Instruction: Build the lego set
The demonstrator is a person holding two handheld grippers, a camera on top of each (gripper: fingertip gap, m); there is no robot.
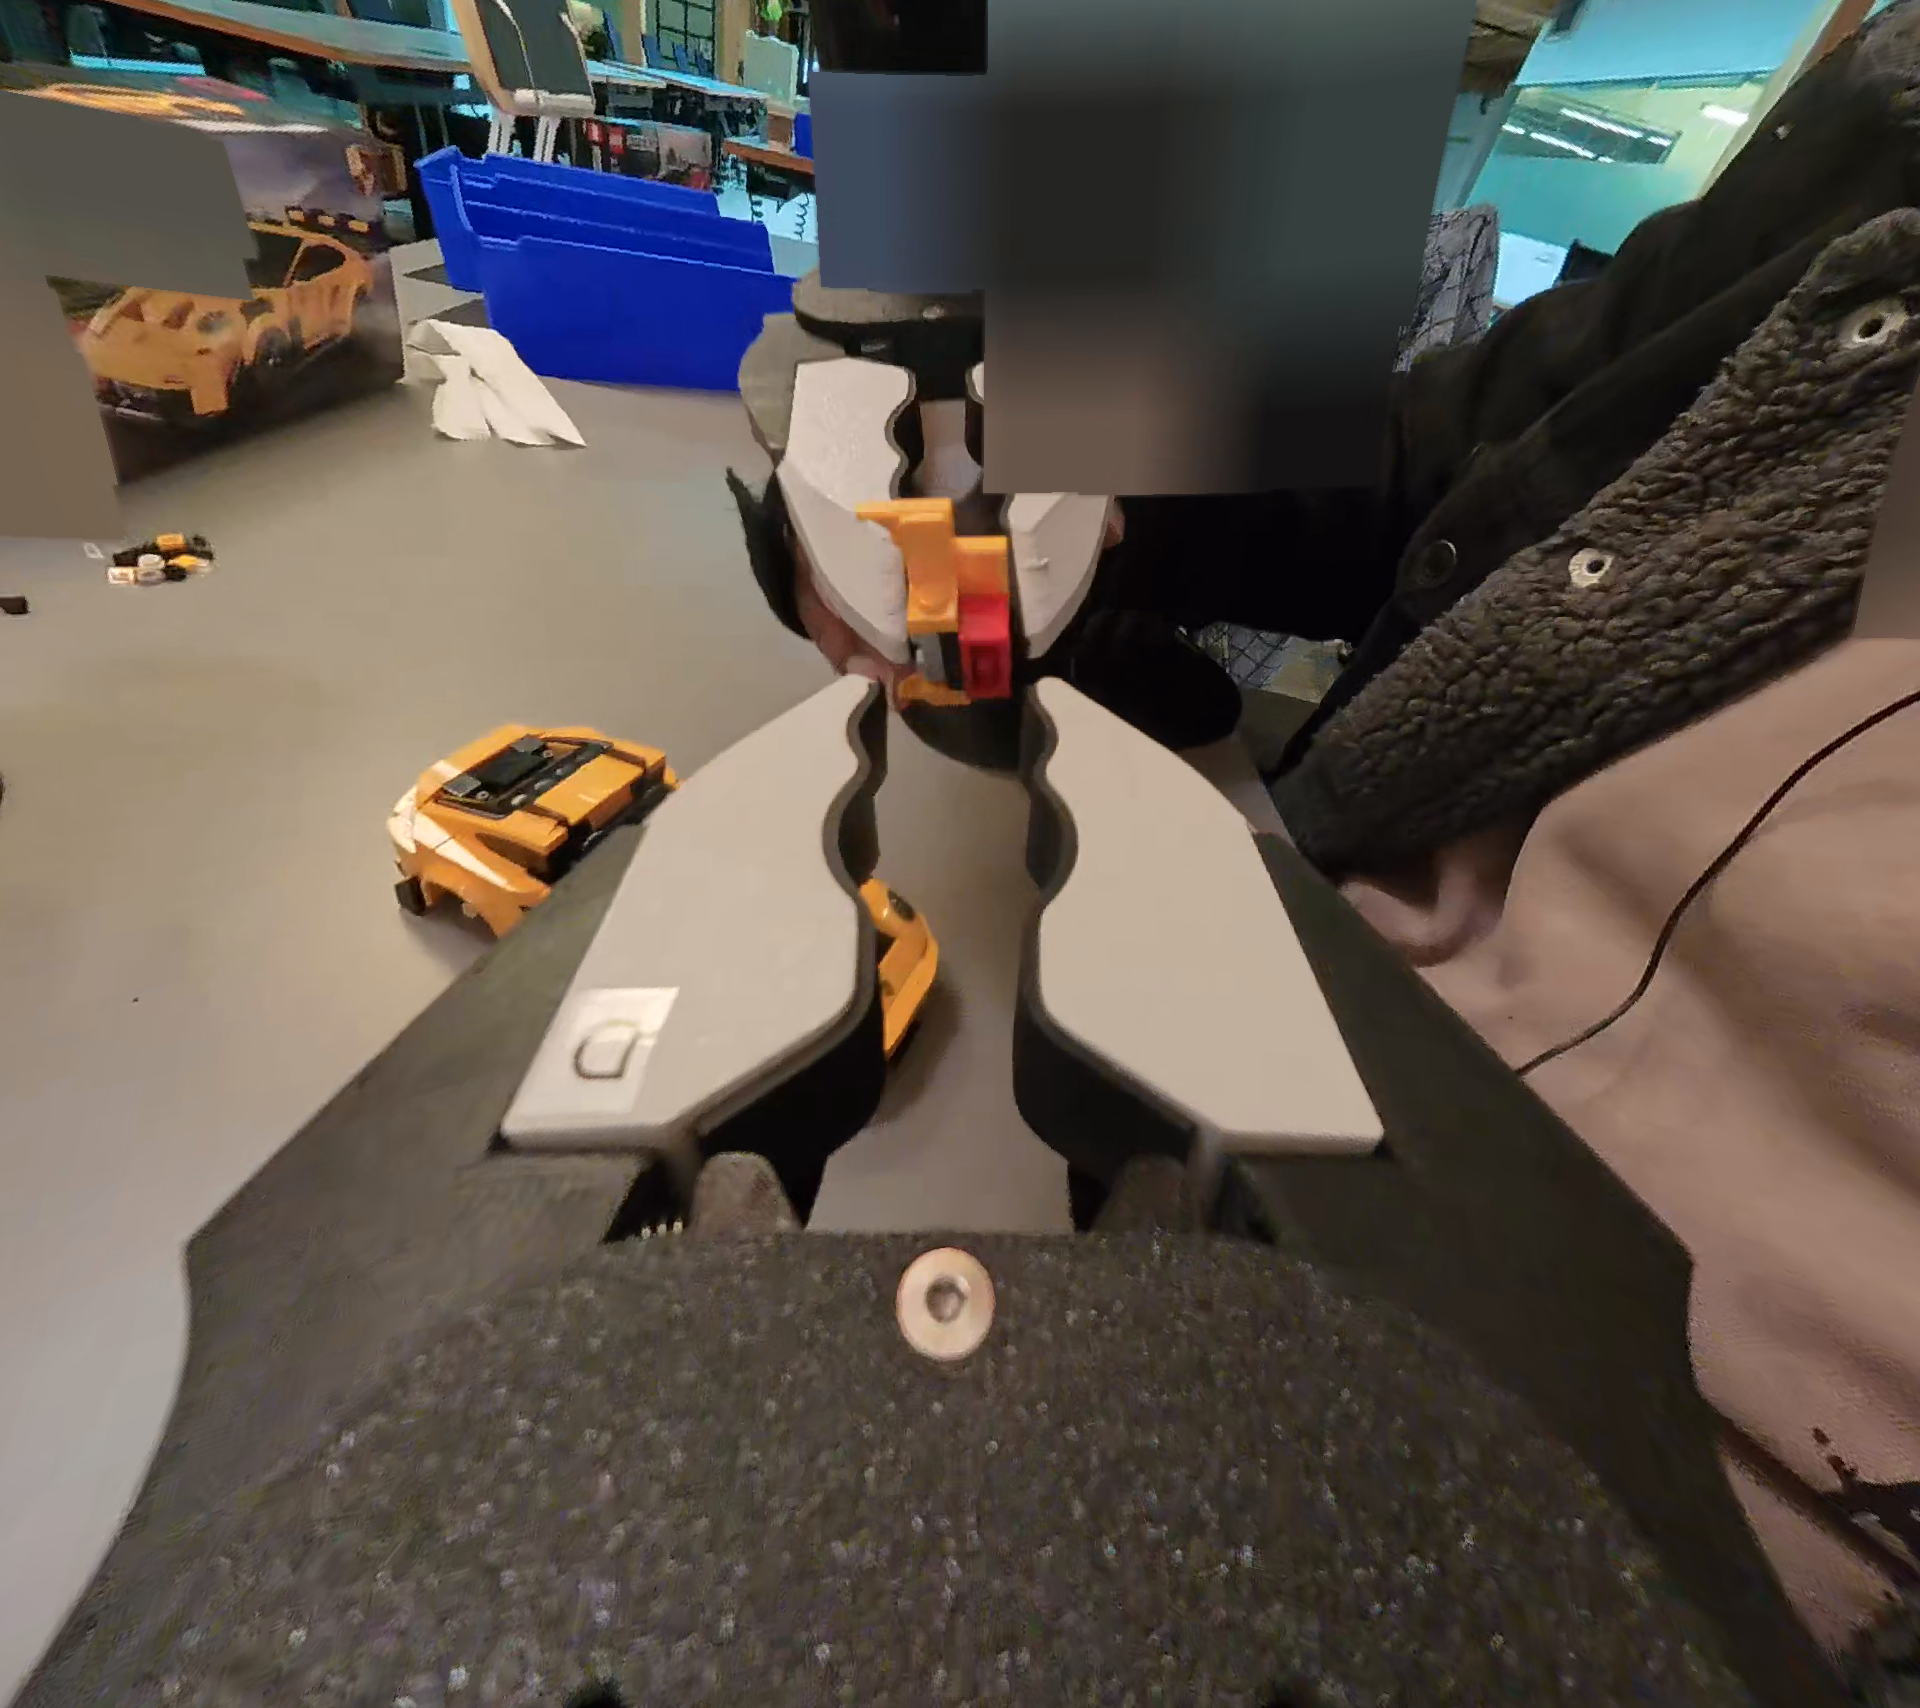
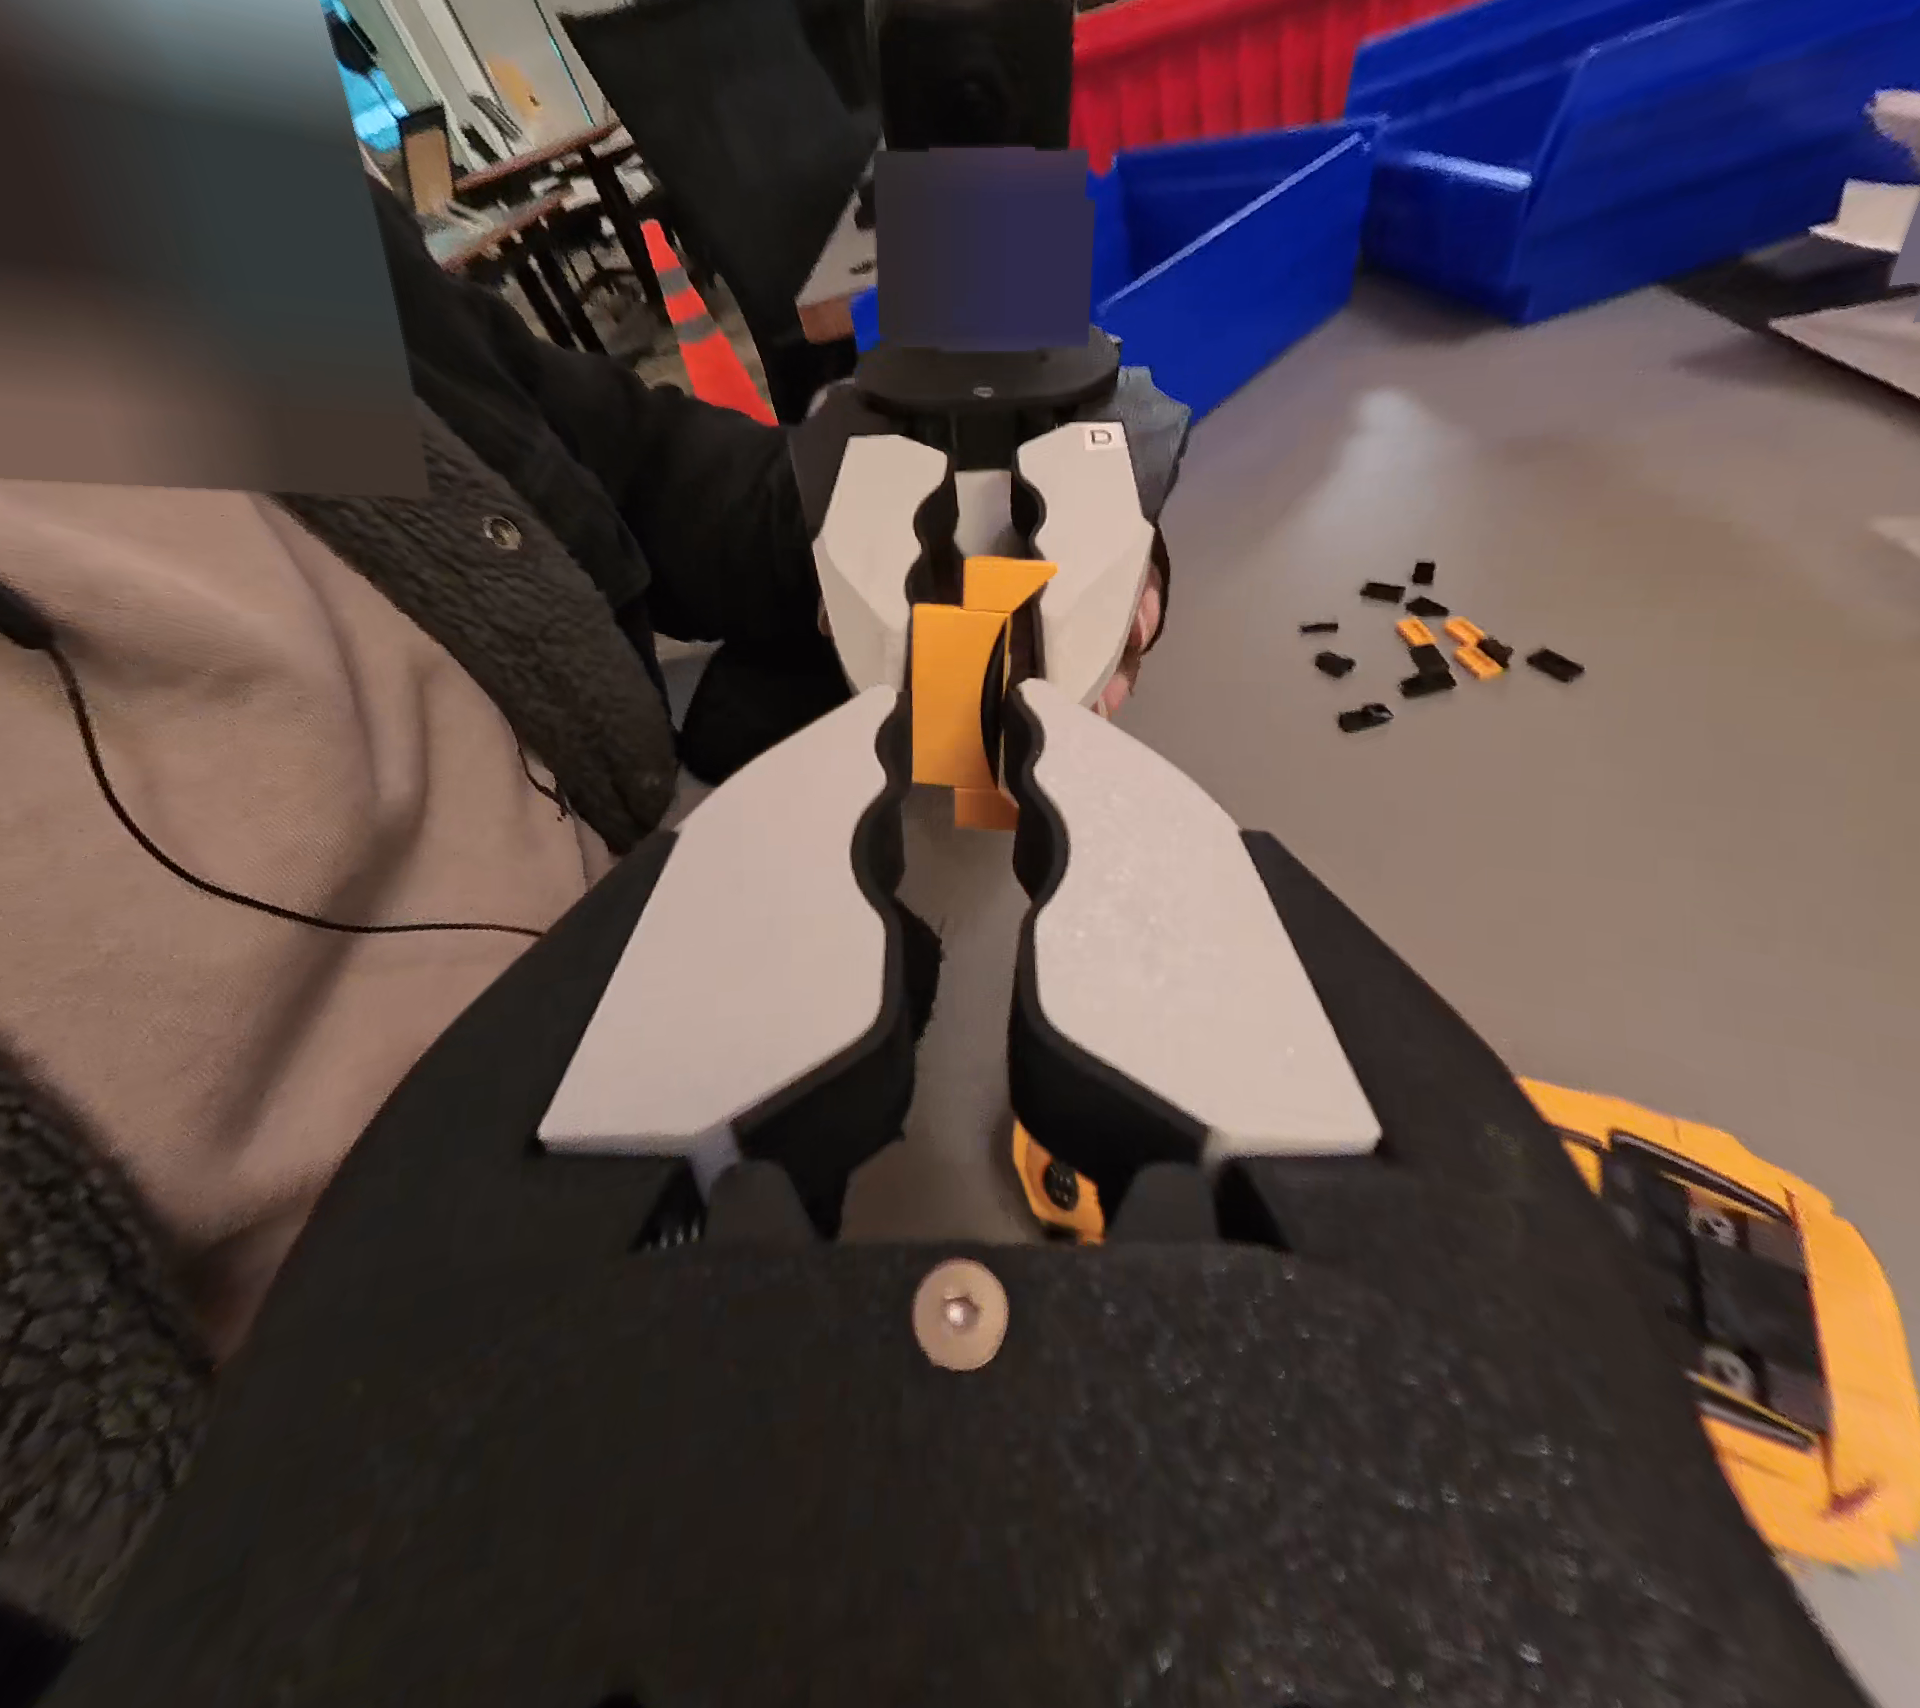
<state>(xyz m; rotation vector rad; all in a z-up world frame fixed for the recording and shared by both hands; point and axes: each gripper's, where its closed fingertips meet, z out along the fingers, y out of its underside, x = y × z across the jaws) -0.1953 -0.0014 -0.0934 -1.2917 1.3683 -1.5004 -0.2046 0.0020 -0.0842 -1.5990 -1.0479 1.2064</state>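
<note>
My right gripper is shut on a small orange, red and grey lego sub-assembly and holds it in the air above the grey table. In the left wrist view the sub-assembly sits in the facing right gripper. My left gripper is open, its tips on either side of the sub-assembly's near end with a small gap. The partly built orange lego car lies on the table to the left and shows in the right wrist view. A separate orange car section lies under my left fingers.
Loose black and orange pieces lie on the table, with another small pile near the set's box. Blue bins and a red bin stand at the back. A crumpled white bag lies by them. A person's jacket is close. My left and right fingertips are right by each other.
</note>
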